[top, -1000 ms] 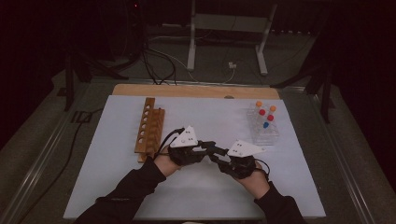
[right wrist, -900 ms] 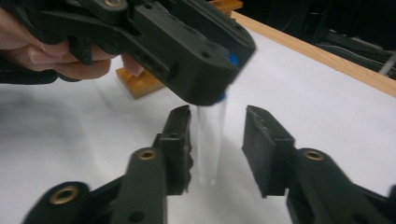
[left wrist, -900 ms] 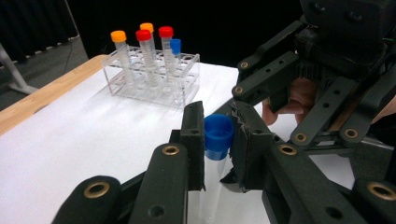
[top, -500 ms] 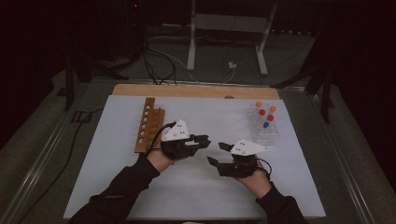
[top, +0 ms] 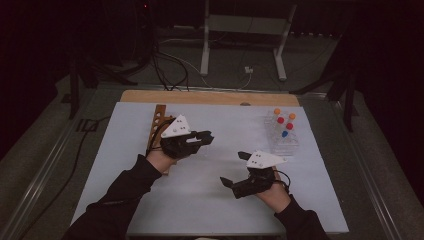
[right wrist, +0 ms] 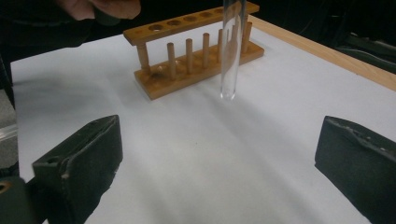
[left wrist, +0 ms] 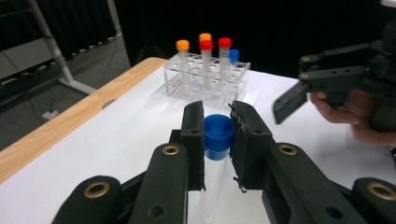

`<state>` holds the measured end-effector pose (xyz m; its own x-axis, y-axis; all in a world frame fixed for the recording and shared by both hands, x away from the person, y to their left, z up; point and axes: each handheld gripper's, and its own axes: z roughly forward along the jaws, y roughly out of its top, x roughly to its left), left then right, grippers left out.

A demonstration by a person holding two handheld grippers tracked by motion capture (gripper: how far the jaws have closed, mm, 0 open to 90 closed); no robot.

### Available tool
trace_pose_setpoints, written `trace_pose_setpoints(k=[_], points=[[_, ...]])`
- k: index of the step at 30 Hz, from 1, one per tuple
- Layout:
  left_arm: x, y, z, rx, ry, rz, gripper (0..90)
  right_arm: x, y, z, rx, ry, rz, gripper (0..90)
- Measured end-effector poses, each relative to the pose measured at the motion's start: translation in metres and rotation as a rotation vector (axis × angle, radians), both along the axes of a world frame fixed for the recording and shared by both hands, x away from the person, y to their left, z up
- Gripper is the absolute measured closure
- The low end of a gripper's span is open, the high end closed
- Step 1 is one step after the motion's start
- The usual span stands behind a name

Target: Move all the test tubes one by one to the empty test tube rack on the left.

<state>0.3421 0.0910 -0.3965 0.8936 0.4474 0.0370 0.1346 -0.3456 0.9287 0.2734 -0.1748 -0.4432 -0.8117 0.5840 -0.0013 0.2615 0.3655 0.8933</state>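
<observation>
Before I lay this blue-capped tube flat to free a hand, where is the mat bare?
Bare: the white mat along the near edge, and its middle between the wooden rack and the clear rack. Crowded: around the left gripper with the tube, and by the open right gripper.

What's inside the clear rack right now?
The clear rack holds five capped tubes: two orange, two red, one blue. Other slots look empty; the tubes' contents can't be made out.

My high cam looks down over the table [top: 150, 210]; my gripper cams ride close behind their jaws, facing each other across it.
</observation>
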Motion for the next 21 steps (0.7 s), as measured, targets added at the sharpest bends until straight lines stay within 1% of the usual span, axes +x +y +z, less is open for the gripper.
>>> trace_pose_setpoints(k=[3, 6, 7, 8, 9, 10, 11, 14, 16, 17, 21], points=[[0.005, 0.005, 0.002, 0.003, 0.002, 0.021, 77.3, 0.0, 0.001, 0.0, -0.006, -0.001, 0.005, 0.0], [0.009, 0.01, 0.002, 0.004, 0.002, 0.039, 77.3, -0.001, 0.0, 0.0, 0.001, -0.003, 0.006, 0.0], [0.01, 0.012, 0.002, 0.005, 0.0, 0.048, 77.3, -0.001, 0.0, 0.0, 0.006, -0.009, 0.002, 0.0], [0.012, 0.014, 0.002, 0.002, 0.004, 0.055, 77.3, -0.001, -0.001, 0.0, 0.027, -0.021, -0.006, 0.0], [0.013, 0.016, 0.003, 0.004, 0.002, 0.062, 77.3, -0.001, -0.001, 0.0, 0.027, -0.021, -0.006, 0.0], [0.015, 0.018, 0.003, 0.005, -0.001, 0.071, 77.3, 0.0, -0.003, 0.001, 0.041, -0.027, -0.009, 0.0], [0.016, 0.02, 0.003, 0.002, 0.002, 0.078, 77.3, 0.0, -0.003, 0.001, 0.041, -0.027, -0.009, 0.0], [0.021, 0.026, 0.005, 0.007, -0.002, 0.1, 77.3, 0.0, -0.005, 0.001, 0.055, -0.049, -0.017, 0.0], [0.024, 0.031, 0.006, 0.008, -0.006, 0.116, 77.3, 0.0, -0.006, 0.002, 0.061, -0.049, -0.017, 0.0], [0.026, 0.033, 0.007, 0.003, -0.002, 0.124, 77.3, 0.001, -0.007, 0.002, 0.065, -0.046, -0.013, 0.0], [0.034, 0.044, 0.01, 0.005, -0.004, 0.158, 77.3, 0.001, -0.008, 0.001, 0.064, -0.056, -0.002, 0.0]])
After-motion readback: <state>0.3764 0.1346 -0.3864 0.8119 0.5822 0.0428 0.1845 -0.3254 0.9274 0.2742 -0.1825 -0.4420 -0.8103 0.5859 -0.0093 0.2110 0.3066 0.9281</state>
